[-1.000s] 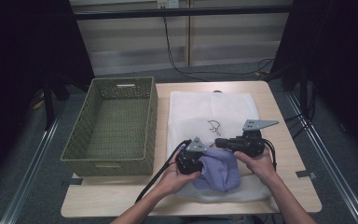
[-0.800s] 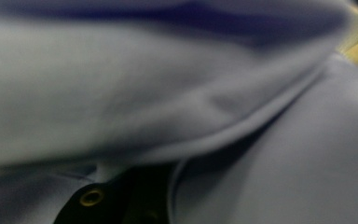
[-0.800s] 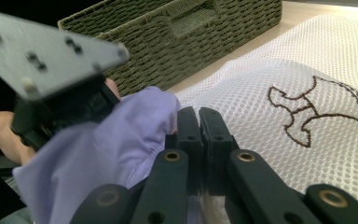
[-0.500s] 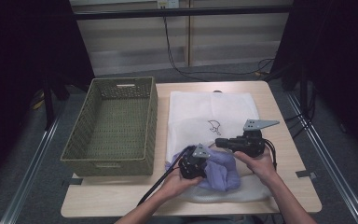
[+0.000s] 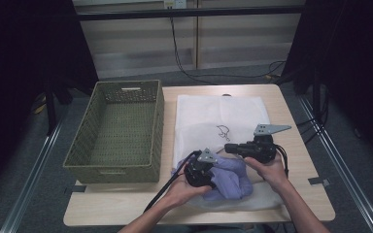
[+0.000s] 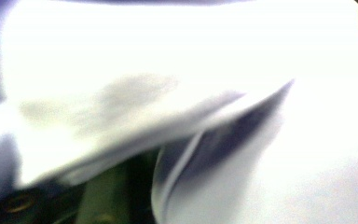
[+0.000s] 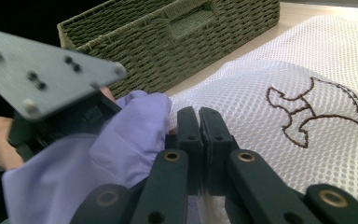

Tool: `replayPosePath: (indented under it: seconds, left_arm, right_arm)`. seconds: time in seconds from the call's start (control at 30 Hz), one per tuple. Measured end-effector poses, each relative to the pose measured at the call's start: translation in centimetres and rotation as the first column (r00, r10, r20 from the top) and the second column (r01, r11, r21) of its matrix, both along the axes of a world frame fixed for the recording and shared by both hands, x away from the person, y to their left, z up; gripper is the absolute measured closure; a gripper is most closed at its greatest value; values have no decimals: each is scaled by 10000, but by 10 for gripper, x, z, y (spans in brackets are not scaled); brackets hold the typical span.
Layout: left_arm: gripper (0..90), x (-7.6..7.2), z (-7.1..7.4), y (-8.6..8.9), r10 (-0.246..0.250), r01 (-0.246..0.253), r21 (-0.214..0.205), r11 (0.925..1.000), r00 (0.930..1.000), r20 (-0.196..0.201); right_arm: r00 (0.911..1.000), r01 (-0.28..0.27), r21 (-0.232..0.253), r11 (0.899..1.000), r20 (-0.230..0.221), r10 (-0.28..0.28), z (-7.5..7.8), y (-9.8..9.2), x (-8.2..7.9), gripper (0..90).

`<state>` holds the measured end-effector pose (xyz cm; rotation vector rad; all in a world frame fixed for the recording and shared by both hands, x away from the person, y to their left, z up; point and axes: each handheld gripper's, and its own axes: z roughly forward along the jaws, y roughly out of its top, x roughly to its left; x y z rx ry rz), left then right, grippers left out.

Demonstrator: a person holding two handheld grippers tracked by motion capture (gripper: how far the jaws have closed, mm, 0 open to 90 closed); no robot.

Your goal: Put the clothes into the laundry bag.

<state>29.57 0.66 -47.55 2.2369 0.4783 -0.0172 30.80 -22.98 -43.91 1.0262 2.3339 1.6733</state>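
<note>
A white mesh bag (image 5: 218, 116) with a dark embroidered mark lies flat on the table. A bunched lavender cloth (image 5: 230, 177) sits at its near end. My left gripper (image 5: 209, 174) points into that cloth with its tips buried. Its jaws have just been opening, and blurred pale cloth (image 6: 214, 93) lies loosely close before them. My right gripper (image 5: 228, 147) points left, and its jaws (image 7: 199, 114) are pressed together on the mesh bag's (image 7: 279, 79) edge beside the lavender cloth (image 7: 121, 140). The left gripper's grey plate (image 7: 42, 70) shows close by.
An empty green woven basket (image 5: 158, 126) stands left of the bag, its near wall (image 7: 168, 42) close to both grippers. Bare wooden tabletop (image 5: 296, 194) runs along the right and front edges. Cables trail off the table's front and back.
My left gripper has shifted slightly right and deeper into the lavender cloth. The right gripper and the bag have stayed put.
</note>
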Motion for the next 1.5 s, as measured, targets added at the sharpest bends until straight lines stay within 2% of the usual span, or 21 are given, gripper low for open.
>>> replayPosePath:
  seconds: [0.1, 0.23, 0.27, 0.4, 0.43, 0.5, 0.57, 0.67, 0.7, 0.77, 0.83, 0.87, 0.9, 0.97, 1.1, 1.17, 1.3, 1.4, 1.43, 1.47, 1.5]
  left_arm:
    - [431, -3, 8, 6, 39, -39, -23, 10000, 9998, 193]
    - [368, -6, 16, 15, 137, -136, -99, 9999, 9999, 60]
    - [353, -7, 19, 20, 89, -87, -64, 9999, 9997, 210]
    - [337, -11, 30, 37, 312, -302, -301, 9991, 9989, 348]
    - [337, -14, 34, 42, 384, -374, -233, 9990, 9983, 446]
    - [342, -17, 39, 51, 380, -353, -478, 9982, 9976, 573]
    - [362, -19, 45, 57, 473, -414, -684, 9968, 9950, 876]
    - [361, -16, 53, 63, 729, -587, -1264, 9902, 9912, 1103]
    - [349, -13, 53, 64, 947, -789, -1348, 9877, 9888, 1157]
    - [276, -9, 49, 61, 1184, -1050, -1134, 9880, 9858, 1192]
    - [216, -2, 43, 57, 1262, -1194, -604, 9910, 9839, 1262]
    - [197, 1, 39, 56, 1359, -1301, -561, 9899, 9838, 1167]
    - [189, 4, 36, 55, 1438, -1384, -607, 9885, 9849, 969]
    - [186, 8, 32, 54, 1544, -1506, -434, 9876, 9827, 1023]
    - [166, 9, 25, 50, 1667, -1634, -444, 9856, 9823, 852]
    - [168, 7, 23, 49, 1658, -1645, -212, 9861, 9799, 1106]
    - [164, 10, 11, 46, 1876, -1895, 128, 9818, 9778, 931]
    - [216, 13, 2, 44, 2041, -2060, 193, 9784, 9762, 728]
    - [260, 13, 0, 45, 2041, -2041, -48, 9789, 9774, 549]
    - [342, 13, 0, 47, 2012, -2014, -38, 9795, 9771, 689]
    - [408, 12, 2, 49, 2113, -2099, -258, 9774, 9748, 714]
  right_arm:
    - [10000, 21, 14, 10000, -10, -21, 0, 0, 0, 885]
    - [10000, 29, 24, 10000, -13, -29, 0, 0, 1, 884]
    - [10000, 28, 27, 10000, -16, -28, 0, 0, 1, 884]
    - [10000, 29, 39, 10000, -12, -29, 0, -1, 1, 885]
    - [10000, 26, 35, 10000, -12, -26, 0, -1, 1, 885]
    - [10000, 30, 34, 10000, 8, -30, 0, -1, 1, 885]
    - [10000, 31, 30, 10000, -2, -31, 0, -1, 1, 884]
    - [10000, 34, 39, 10000, -6, -34, 1, 0, 1, 884]
    - [10000, 43, 47, 10000, -10, -43, 1, 0, 1, 884]
    - [10000, 28, 48, 10000, 1, -28, 1, 1, 1, 884]
    - [10000, 41, 54, 10000, -28, -41, 1, 0, 1, 884]
    - [10000, 40, 50, 10000, -18, -40, 1, 1, 1, 885]
    - [10000, 22, 51, 10000, -16, -22, 1, 1, 1, 884]
    - [10000, 10, 54, 10000, 24, -11, 1, 0, 1, 884]
    - [10000, 8, 54, 10000, 8, -8, 1, 0, 1, 884]
    - [10000, 18, 56, 10000, 37, -18, 2, 0, 1, 884]
    - [10000, 11, 60, 10000, -6, -11, 1, 1, 1, 885]
    - [10000, 12, 55, 10000, 23, -12, 2, 2, 1, 884]
    - [10000, 2, 39, 10000, 36, -2, 2, 2, 1, 885]
    - [10000, -18, 38, 10000, 37, 18, 2, 2, 1, 885]
    - [10000, -17, 49, 10000, 30, 17, 2, 2, 1, 884]
